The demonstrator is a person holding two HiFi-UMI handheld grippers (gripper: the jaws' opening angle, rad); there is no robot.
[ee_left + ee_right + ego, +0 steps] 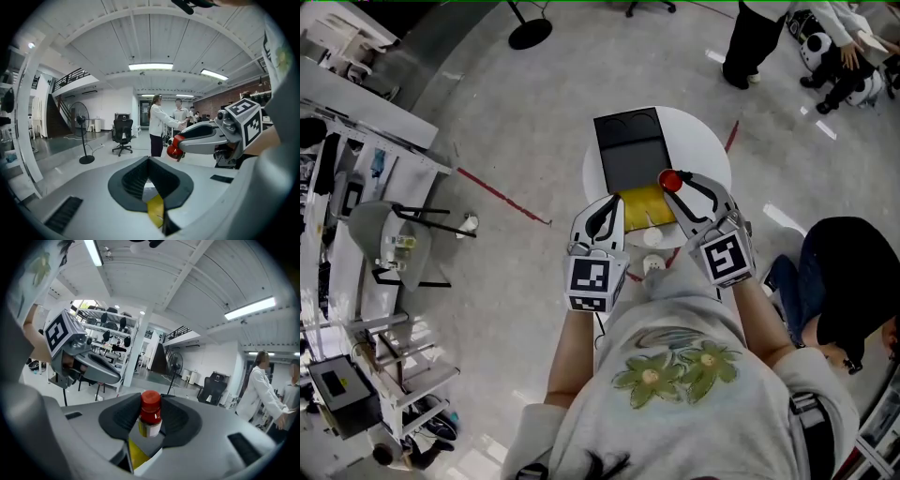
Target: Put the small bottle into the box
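Pinching bottle (pixel 150 414) (red cap) upright between 2 fingers of right gripper (pixel 675 184), above far corner of yellow box (pixel 645 208) on desk (pixel 712 150). Left gripper (pixel 612 202) beside box, fingers pressed together. Black tray (pixel 630 155) just behind box; box contents unclear.

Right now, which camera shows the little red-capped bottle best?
The right gripper view: the bottle stands close between the right tool's jaws, cap and label visible. The head view and left gripper view show only its red cap.
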